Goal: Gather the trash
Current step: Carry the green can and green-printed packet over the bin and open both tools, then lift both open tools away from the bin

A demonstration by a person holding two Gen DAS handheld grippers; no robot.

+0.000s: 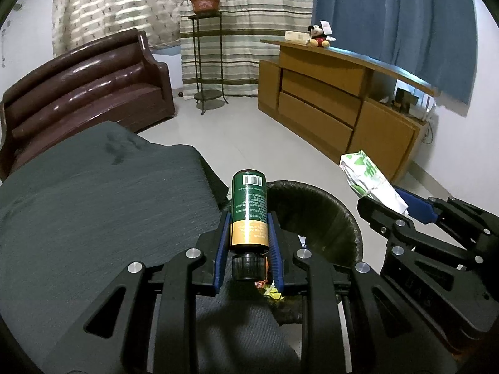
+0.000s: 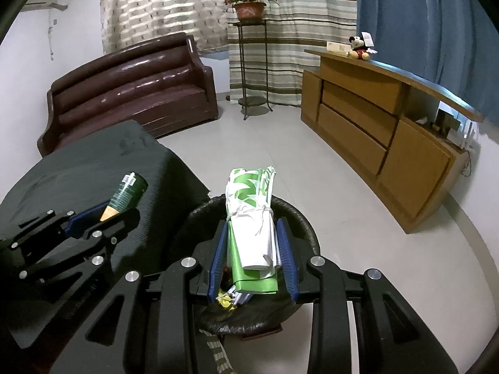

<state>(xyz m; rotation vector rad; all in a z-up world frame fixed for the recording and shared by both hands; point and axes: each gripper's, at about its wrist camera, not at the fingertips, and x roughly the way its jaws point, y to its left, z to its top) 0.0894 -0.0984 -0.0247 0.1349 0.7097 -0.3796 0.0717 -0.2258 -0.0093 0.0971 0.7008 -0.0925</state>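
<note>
The jaws of the left gripper [image 1: 248, 243] were closed narrow on a green bottle [image 1: 248, 208], their blue pads pressed to both its sides at lower centre of the left wrist view. The bottle pointed away from the camera, black cap nearest, a gold band above the cap, then dark green with fine print and a white barcode at the far end. The jaws of the right gripper [image 2: 254, 249] likewise clamped a green-and-white paper bundle [image 2: 252, 218], at lower centre of the right wrist view. That bundle was folded and crumpled, tied about its middle with a thin white string, its far end sticking up past the fingertips.

Under both grippers stood a black-lined trash bin [image 2: 299, 218] with bright wrappers inside. Left of it lay a dark grey cloth-covered surface [image 1: 93, 202]. Farther off, a brown leather sofa [image 2: 134, 90] sat at upper left, a potted plant [image 2: 249, 4] on a metal stand at top centre, and a wooden cabinet [image 2: 374, 118] at right.
</note>
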